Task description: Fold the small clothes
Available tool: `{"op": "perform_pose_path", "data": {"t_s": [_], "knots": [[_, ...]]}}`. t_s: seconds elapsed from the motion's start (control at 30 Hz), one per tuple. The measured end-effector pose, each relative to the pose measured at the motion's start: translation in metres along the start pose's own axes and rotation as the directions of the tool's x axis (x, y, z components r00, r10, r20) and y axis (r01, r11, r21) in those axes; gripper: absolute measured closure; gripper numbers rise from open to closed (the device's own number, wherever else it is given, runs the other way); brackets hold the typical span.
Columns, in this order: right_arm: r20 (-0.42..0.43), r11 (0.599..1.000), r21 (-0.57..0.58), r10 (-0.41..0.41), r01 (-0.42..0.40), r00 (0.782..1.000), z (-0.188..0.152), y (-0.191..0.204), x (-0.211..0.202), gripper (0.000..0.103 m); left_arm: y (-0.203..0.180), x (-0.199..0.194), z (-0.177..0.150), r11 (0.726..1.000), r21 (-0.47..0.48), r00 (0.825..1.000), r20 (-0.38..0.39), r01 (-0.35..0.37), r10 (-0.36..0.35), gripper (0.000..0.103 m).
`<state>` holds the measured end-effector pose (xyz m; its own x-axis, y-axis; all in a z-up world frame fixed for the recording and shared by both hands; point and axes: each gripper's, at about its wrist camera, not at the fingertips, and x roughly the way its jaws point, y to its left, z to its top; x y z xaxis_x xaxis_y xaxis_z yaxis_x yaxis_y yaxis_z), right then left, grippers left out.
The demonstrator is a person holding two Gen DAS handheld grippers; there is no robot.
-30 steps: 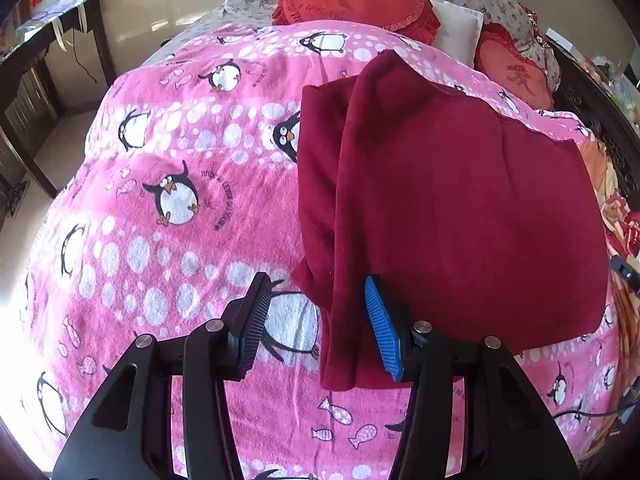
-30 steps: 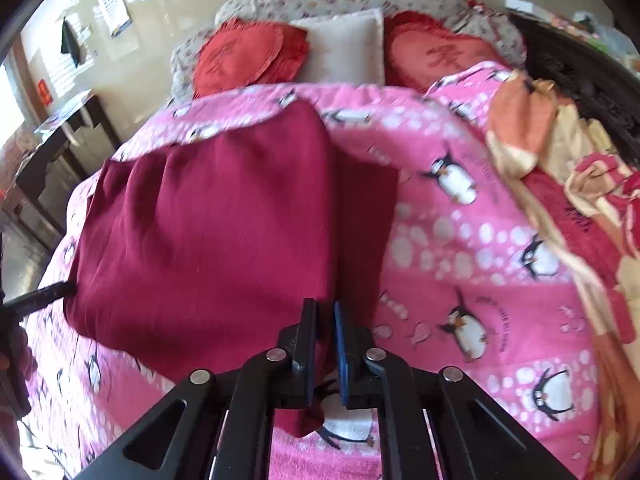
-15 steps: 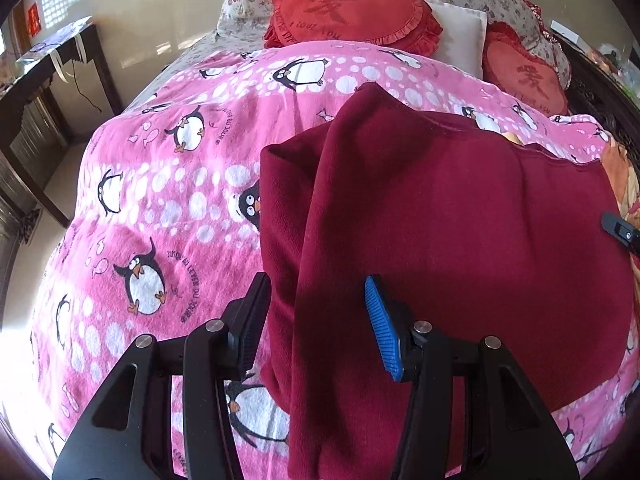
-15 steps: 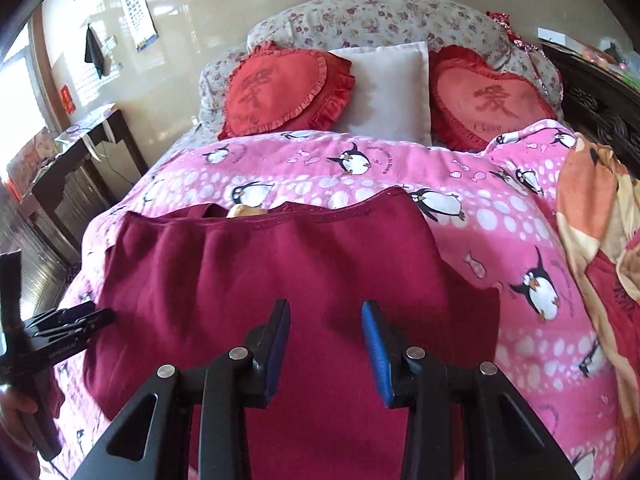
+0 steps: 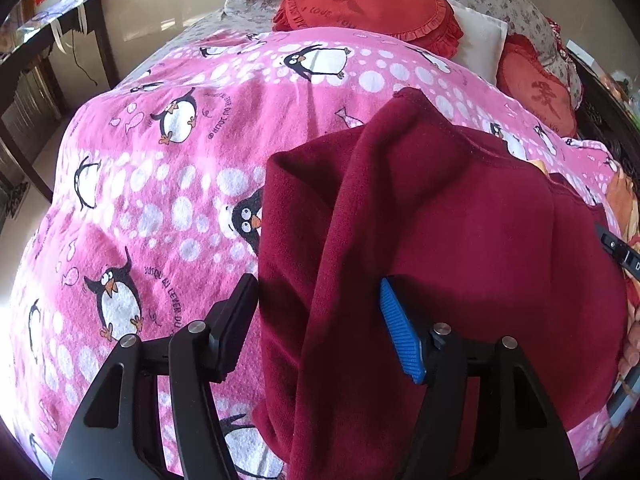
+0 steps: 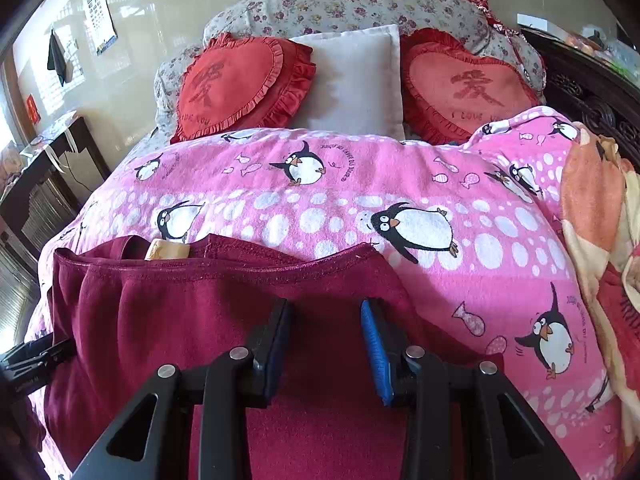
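Observation:
A dark red garment [image 5: 460,240] lies on the pink penguin blanket [image 5: 160,184], its left part folded over lengthwise. It also shows in the right wrist view [image 6: 200,320], with a yellowish label at its far hem. My left gripper [image 5: 320,328] is open, its jaws straddling the garment's folded left edge near the front. My right gripper [image 6: 326,340] is open and empty, low over the garment's right part. The tip of the left gripper shows at the right wrist view's left edge [image 6: 28,356].
Two red heart cushions [image 6: 240,84] and a white pillow [image 6: 356,80] lie at the head of the bed. An orange blanket [image 6: 592,216] is bunched at the right. A dark table [image 5: 48,40] stands off the bed's left side.
My right gripper has opened, let go of the garment's edge and moved forward over it. My left gripper has moved forward, so the folded left edge now lies between its open jaws.

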<state>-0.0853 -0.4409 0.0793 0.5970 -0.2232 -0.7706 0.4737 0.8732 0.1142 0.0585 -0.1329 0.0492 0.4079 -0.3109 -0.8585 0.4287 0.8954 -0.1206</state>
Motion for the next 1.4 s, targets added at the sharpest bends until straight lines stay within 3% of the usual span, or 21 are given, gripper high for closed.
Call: {"op": "perform_pose_path", "data": {"t_s": [0.13,0.3,0.43,0.63,0.73,1.0,1.23,1.4], "knots": [[0.038,0.999,-0.025,0.034,-0.034,0.999,-0.001,0.014,-0.026,0.068,0.002,-0.014,0.008,1.0,0.01,0.998,0.066,-0.024,0.023,0.039],[0.046,0.991,-0.068,0.119,-0.116,0.992,-0.005,0.04,-0.039,0.067,0.007,-0.008,0.029,0.999,-0.031,0.998,0.063,-0.028,0.03,0.039],[0.026,0.98,-0.116,0.165,-0.161,0.986,-0.008,0.061,-0.028,0.067,0.007,-0.001,0.046,0.996,-0.075,0.997,0.062,-0.037,0.041,0.039],[-0.018,0.981,-0.111,0.159,-0.16,0.987,-0.003,0.073,0.007,0.067,0.001,0.017,0.066,0.995,-0.066,0.995,0.054,-0.077,0.081,0.039],[-0.026,0.984,-0.108,0.137,-0.139,0.99,0.002,0.074,0.021,0.067,0.003,0.022,0.068,0.993,-0.084,0.994,0.063,-0.086,0.091,0.032],[-0.034,0.986,-0.116,0.114,-0.118,0.993,0.002,0.079,0.007,0.067,0.009,0.004,0.053,0.994,-0.079,0.994,0.083,-0.071,0.078,0.03],[0.015,0.984,-0.114,0.141,-0.139,0.99,-0.023,0.078,-0.037,0.067,0.008,-0.024,0.018,0.997,-0.019,0.992,0.105,-0.071,0.072,0.03],[-0.008,0.981,-0.1,0.165,-0.165,0.986,-0.048,0.075,-0.053,0.066,0.011,-0.037,-0.01,0.999,-0.02,0.995,0.091,-0.042,0.044,0.03]]}}
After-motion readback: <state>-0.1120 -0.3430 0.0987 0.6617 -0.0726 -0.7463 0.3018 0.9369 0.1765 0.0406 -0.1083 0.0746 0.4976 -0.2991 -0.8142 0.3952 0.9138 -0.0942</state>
